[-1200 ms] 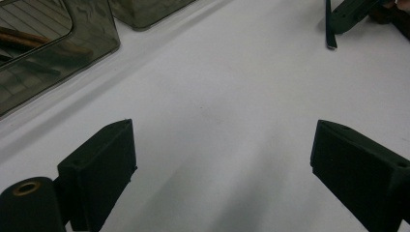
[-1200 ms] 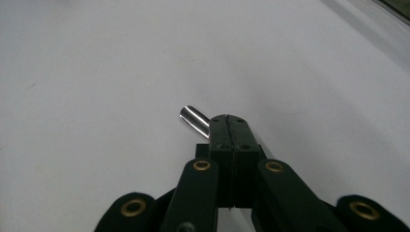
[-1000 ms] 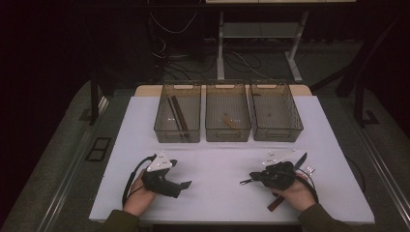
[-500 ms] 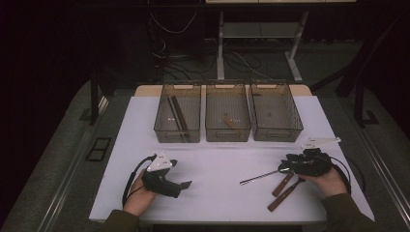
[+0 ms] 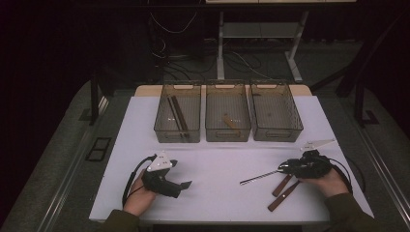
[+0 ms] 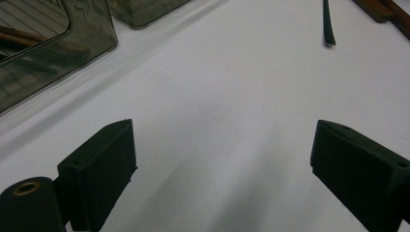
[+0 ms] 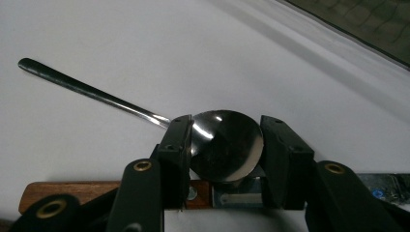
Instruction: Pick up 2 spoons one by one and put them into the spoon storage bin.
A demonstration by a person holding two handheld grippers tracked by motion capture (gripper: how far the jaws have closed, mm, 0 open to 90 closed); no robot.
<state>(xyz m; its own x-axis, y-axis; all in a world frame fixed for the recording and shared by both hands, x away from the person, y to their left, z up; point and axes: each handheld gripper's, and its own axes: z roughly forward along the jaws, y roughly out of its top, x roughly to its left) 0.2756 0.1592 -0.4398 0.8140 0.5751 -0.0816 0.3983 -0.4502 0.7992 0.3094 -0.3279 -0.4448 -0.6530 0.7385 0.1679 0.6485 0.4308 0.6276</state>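
Observation:
A metal spoon (image 5: 261,176) lies on the white table (image 5: 217,159), handle pointing left. My right gripper (image 5: 286,169) rests at the table's right side, and its jaws have just been opening. The spoon's bowl (image 7: 225,145) sits between them without being squeezed. Two wooden-handled knives (image 5: 282,189) lie beside and under that gripper, and one handle (image 7: 63,191) passes beneath the jaws. My left gripper (image 5: 180,174) sits at the front left, wide open (image 6: 222,159) over bare table, holding nothing.
Three translucent bins stand in a row at the back. The left bin (image 5: 159,125) holds long dark sticks, the middle bin (image 5: 209,128) a wooden-handled piece, and the right bin (image 5: 296,125) little that I can make out. Dark floor surrounds the table.
My right gripper has slid right along the spoon, from its handle to its bowl, and its jaws have opened. The spoon, the knives and my left gripper stayed put.

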